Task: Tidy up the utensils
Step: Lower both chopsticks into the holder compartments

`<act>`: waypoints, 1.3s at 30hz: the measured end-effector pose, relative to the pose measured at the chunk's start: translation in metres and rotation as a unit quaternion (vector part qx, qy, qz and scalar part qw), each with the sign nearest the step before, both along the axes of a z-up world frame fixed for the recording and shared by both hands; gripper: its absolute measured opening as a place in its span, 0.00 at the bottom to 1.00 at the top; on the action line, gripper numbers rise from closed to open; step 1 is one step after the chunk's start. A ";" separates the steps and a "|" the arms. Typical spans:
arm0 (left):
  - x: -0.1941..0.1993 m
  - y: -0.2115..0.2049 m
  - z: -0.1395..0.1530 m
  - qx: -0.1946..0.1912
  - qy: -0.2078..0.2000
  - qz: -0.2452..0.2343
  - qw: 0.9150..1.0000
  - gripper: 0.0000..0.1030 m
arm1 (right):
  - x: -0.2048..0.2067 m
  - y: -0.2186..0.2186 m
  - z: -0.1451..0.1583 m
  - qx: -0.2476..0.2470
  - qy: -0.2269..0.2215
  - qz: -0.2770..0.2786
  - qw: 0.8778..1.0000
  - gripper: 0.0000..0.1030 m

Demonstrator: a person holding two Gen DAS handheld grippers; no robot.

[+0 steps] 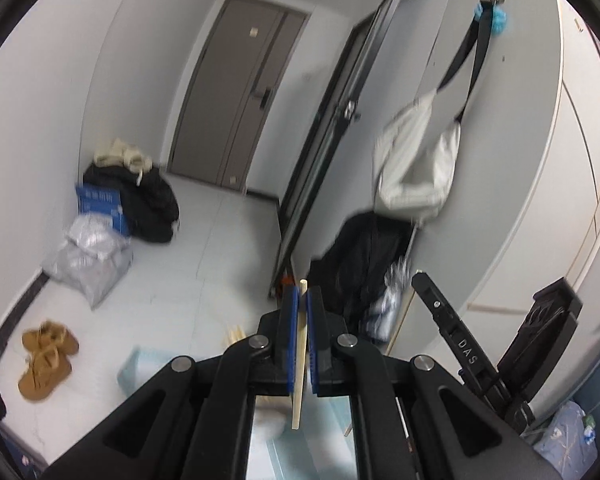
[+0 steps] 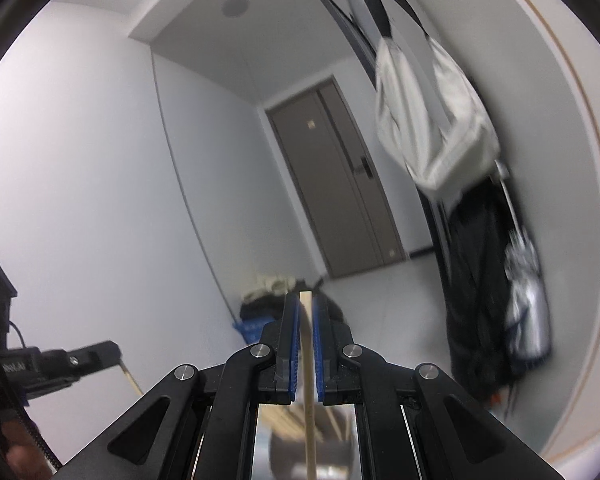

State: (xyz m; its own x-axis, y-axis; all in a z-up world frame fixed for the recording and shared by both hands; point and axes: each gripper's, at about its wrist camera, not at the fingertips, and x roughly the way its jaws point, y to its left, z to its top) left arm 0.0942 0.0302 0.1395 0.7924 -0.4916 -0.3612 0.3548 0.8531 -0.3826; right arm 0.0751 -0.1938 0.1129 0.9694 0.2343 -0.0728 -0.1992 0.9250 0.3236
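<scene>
My left gripper (image 1: 302, 300) is shut on a pale wooden chopstick (image 1: 300, 356) that runs between the blue pads, its tip just past the fingertips. My right gripper (image 2: 305, 304) is shut on another wooden chopstick (image 2: 309, 380), held the same way. Both are raised, pointing into a hallway. More wooden sticks (image 2: 284, 420) show blurred below the right gripper, over what looks like a container. The right gripper (image 1: 452, 328) shows at the right of the left wrist view; the left gripper (image 2: 80, 358) shows at the left of the right wrist view with a stick end under it.
A grey door (image 1: 236, 92) stands at the hallway's end. A white bag (image 1: 416, 160) and black clothing (image 1: 364, 264) hang on the right wall. Bags, a blue box (image 1: 100, 204) and brown shoes (image 1: 46, 356) lie on the floor at left. A pale blue bin (image 1: 140, 368) sits below.
</scene>
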 end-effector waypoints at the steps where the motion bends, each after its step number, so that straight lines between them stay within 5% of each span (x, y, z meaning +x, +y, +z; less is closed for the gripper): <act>1: 0.005 0.001 0.005 0.000 -0.007 0.003 1.000 0.01 | 0.009 0.000 0.007 0.000 -0.008 -0.002 1.000 0.06; 8: 0.043 0.003 0.007 0.015 -0.027 0.020 0.999 0.01 | 0.068 0.000 0.018 0.007 -0.028 -0.029 0.999 0.06; 20: 0.090 -0.002 -0.036 0.030 0.013 -0.009 0.999 0.01 | 0.106 -0.002 -0.029 0.055 -0.024 -0.109 0.992 0.06; 39: 0.087 -0.014 -0.061 0.047 0.013 -0.072 0.996 0.01 | 0.092 0.033 -0.068 -0.049 -0.027 -0.081 0.995 0.06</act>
